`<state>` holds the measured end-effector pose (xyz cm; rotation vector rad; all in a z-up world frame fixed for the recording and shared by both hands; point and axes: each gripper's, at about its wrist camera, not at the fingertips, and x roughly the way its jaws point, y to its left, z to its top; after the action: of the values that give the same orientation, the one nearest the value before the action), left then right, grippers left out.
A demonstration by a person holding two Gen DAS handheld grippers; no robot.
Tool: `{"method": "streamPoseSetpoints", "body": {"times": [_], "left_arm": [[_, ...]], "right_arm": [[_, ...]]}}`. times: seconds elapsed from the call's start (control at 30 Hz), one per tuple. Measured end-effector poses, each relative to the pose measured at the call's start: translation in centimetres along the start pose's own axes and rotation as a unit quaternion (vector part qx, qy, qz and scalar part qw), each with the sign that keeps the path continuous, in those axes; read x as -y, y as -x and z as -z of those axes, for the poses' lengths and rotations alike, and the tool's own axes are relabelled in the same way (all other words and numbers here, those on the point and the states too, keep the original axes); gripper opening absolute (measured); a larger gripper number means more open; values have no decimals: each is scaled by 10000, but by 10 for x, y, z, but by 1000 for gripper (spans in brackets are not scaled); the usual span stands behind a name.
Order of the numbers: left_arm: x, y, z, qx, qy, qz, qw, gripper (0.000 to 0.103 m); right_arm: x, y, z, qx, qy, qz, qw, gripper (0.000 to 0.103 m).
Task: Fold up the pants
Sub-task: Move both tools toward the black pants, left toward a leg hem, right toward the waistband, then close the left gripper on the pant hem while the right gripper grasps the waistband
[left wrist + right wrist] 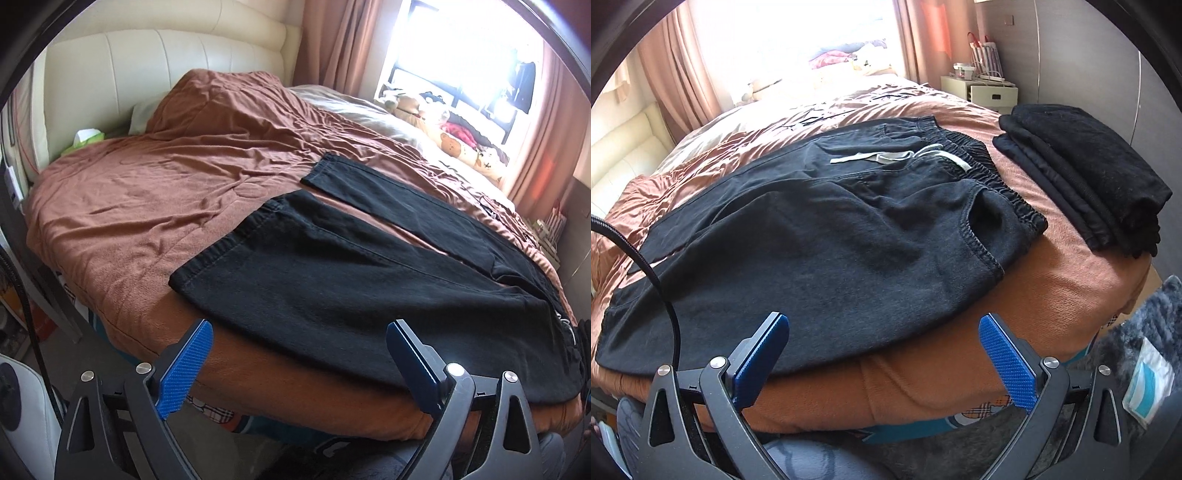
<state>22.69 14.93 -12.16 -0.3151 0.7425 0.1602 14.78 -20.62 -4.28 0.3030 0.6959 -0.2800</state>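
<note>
One pair of black pants spread flat on brown bed cover. One folded black pile beside. Two grippers, left and right, jaws wide, holding nothing.

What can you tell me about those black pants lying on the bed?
The pants are black, of soft faded cotton by the look, with a gathered elastic waistband and a pale drawstring lying loose on top. They lie flat and unfolded on the brown bedspread, legs spread apart, near the bed's edge. Neither tool touches them.
</note>
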Motion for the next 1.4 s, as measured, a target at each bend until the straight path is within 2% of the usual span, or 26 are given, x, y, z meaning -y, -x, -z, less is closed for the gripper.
{"method": "streamPoseSetpoints", "body": {"times": [0.1,0.43,0.5,0.6,0.67,0.73,0.83,0.93,1.03,1.2,1.4], "left_arm": [[-12,-12,-1,-140,167,-87,9997,89],[-32,-48,-2,-509,532,-329,9967,88],[-36,-56,-3,-589,590,-319,9960,73],[-42,-66,-3,-724,715,-389,9941,56],[-45,-68,-4,-660,737,-408,9942,54],[-46,-71,-7,-646,738,-434,9942,51],[-50,-74,-11,-596,771,-435,9943,47],[-55,-81,-15,-579,850,-408,9939,46],[-59,-86,-22,-553,987,-340,9930,46],[-65,-92,-29,-544,1241,-242,9905,41],[-69,-93,-31,-525,1399,-95,9887,37]], "right_arm": [[8,-9,-2,-38,-63,159,9998,103],[17,-30,-8,149,-113,509,9985,103],[22,-41,-10,16,-212,505,9985,103],[34,-54,-10,-178,-557,296,9979,103],[47,-60,-9,-240,-857,166,9959,103],[60,-65,-10,-246,-1129,100,9933,91],[80,-68,-11,-242,-1437,104,9893,81],[95,-72,-13,-147,-1650,-80,9861,76],[111,-84,-16,-189,-1884,-317,9814,76],[139,-101,-26,-80,-2319,-828,9692,75],[180,-118,-37,216,-3076,-1525,9390,67]]}}
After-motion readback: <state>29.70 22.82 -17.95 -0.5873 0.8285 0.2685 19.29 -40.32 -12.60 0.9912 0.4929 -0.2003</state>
